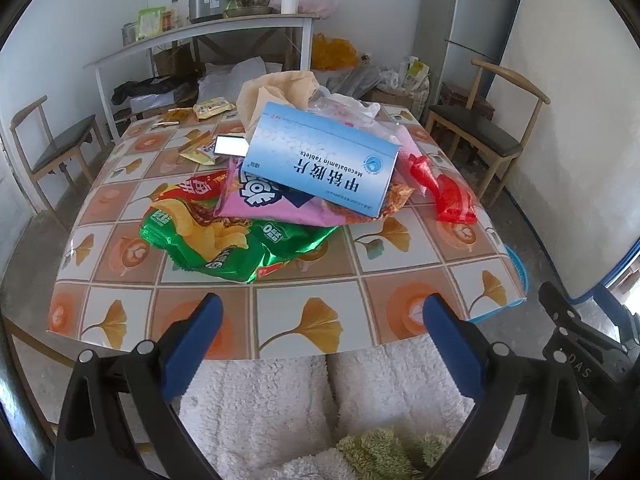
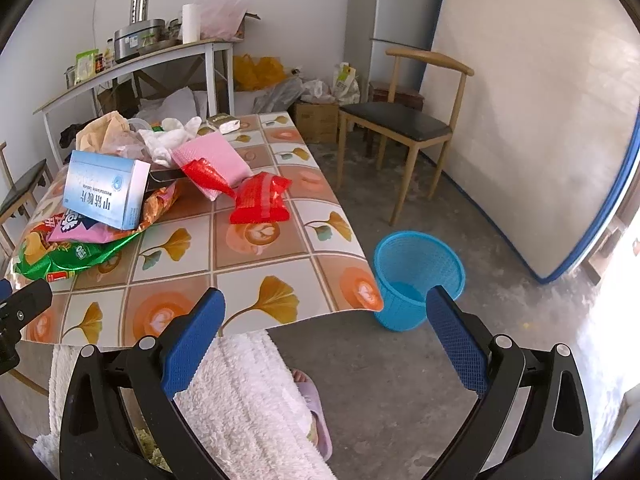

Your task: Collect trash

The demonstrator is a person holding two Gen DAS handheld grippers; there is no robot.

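A round blue plastic mesh waste basket (image 2: pixel 418 278) stands on the grey concrete floor just beside the table's near right corner; nothing can be seen inside it but its blue bottom. The trash lies heaped on the table with the ginkgo-leaf tiled cover (image 1: pixel 316 320): a pale blue medicine carton (image 1: pixel 320 158) printed "Mecobalamin Tablets" with Chinese characters rests tilted on top of a pink snack wrapper (image 1: pixel 272 204), which overlaps a green potato-chip bag (image 1: pixel 216 240) showing a "0" mark. A crumpled red plastic packet (image 2: pixel 262 198) sits apart to the right of the heap, near the table's right edge. Behind the heap lie a beige paper bag (image 1: pixel 276 88) and clear plastic.

The left gripper (image 1: pixel 322 330) hangs at the table's near edge, jaws spread wide and holding nothing. The right gripper (image 2: pixel 326 326) is likewise wide open and empty, over the near right corner. The near strip of tabletop is bare, and open floor surrounds the basket.
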